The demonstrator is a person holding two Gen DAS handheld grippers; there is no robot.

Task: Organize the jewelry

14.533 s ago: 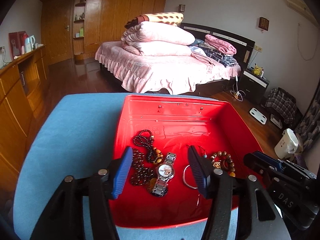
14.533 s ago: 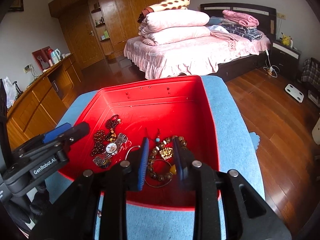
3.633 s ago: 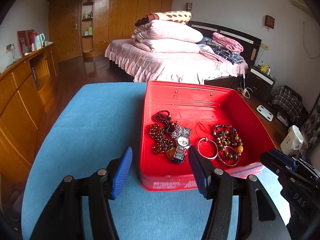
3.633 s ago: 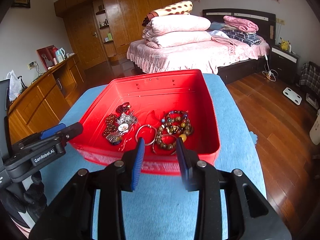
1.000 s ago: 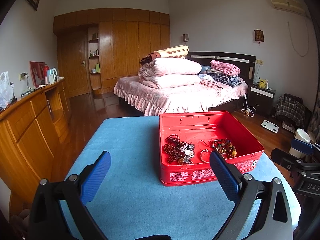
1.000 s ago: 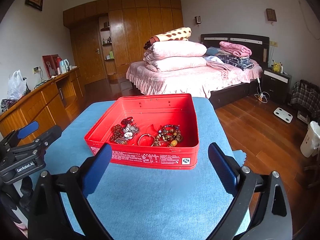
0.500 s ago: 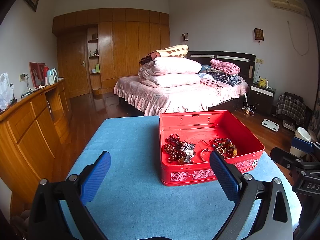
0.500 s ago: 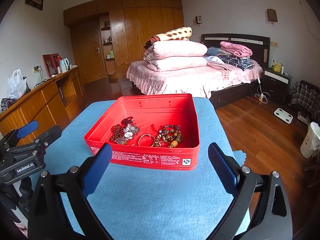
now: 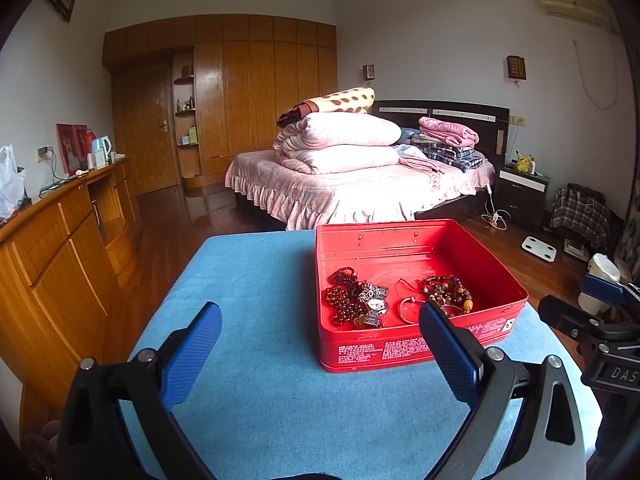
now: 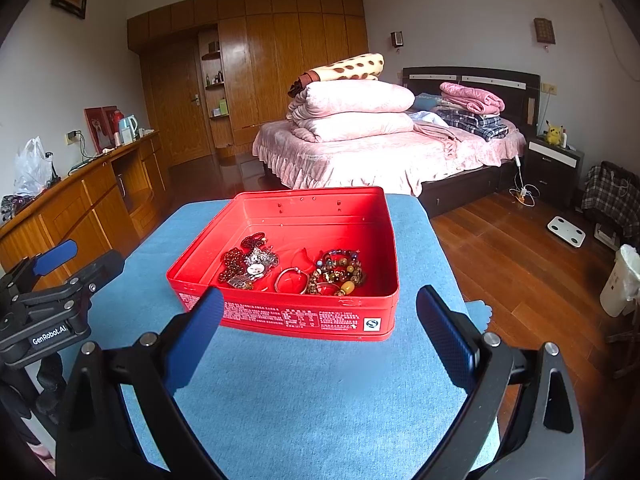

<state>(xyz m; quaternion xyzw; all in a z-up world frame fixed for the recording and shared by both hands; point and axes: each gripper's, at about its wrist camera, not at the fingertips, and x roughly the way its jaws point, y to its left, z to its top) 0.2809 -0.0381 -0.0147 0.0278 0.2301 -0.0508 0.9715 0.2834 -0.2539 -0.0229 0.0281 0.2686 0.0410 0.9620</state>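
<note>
A red tin box stands on the blue table. Inside lie dark red bead strings, a silver watch, a silver bangle and multicoloured bead bracelets. My left gripper is open and empty, held back from the box's near left corner. My right gripper is open and empty, held back from the box's near wall. Each gripper shows at the edge of the other's view.
The blue table ends close behind the box and to its right. A wooden sideboard runs along the left. A bed with pink bedding stands beyond the table. A white bin is on the floor at right.
Over the last second nothing visibly moved. Since 3.6 s ago both grippers have pulled back from the box and opened wider.
</note>
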